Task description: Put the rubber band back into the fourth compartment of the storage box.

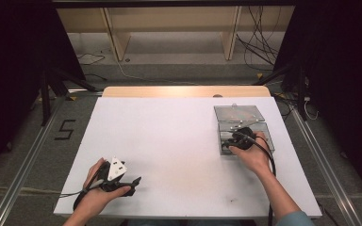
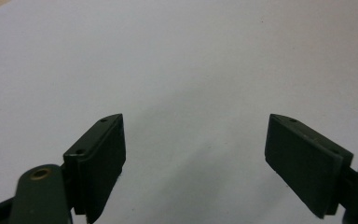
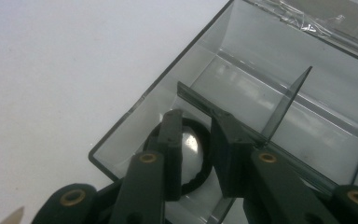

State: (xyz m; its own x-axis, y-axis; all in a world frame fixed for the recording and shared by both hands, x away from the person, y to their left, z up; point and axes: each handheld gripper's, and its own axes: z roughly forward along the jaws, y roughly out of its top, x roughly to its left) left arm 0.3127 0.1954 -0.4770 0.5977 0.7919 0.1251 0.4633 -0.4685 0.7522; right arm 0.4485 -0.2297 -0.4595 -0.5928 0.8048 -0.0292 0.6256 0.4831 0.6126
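A clear plastic compartment box (image 1: 243, 123) lies at the right of the white table, with its lid (image 1: 238, 113) folded open behind it. In its near corner compartment (image 3: 135, 140) rests a round object (image 3: 193, 149) with a black rim and a shiny middle. My right gripper (image 3: 196, 122) reaches down into that compartment. Its jaws stand a narrow gap apart over the round object, and the shiny middle shows between them. Whether they press on it is unclear. My left gripper (image 2: 195, 140) hovers open over bare table near the front left edge (image 1: 131, 182), holding nothing.
A thin clear divider (image 3: 284, 100) stands upright in the box just right of the right jaws. The white table top (image 1: 169, 136) stretches between the two hands. Beyond the far edge, cables (image 1: 259, 47) lie on the floor under a wooden shelf.
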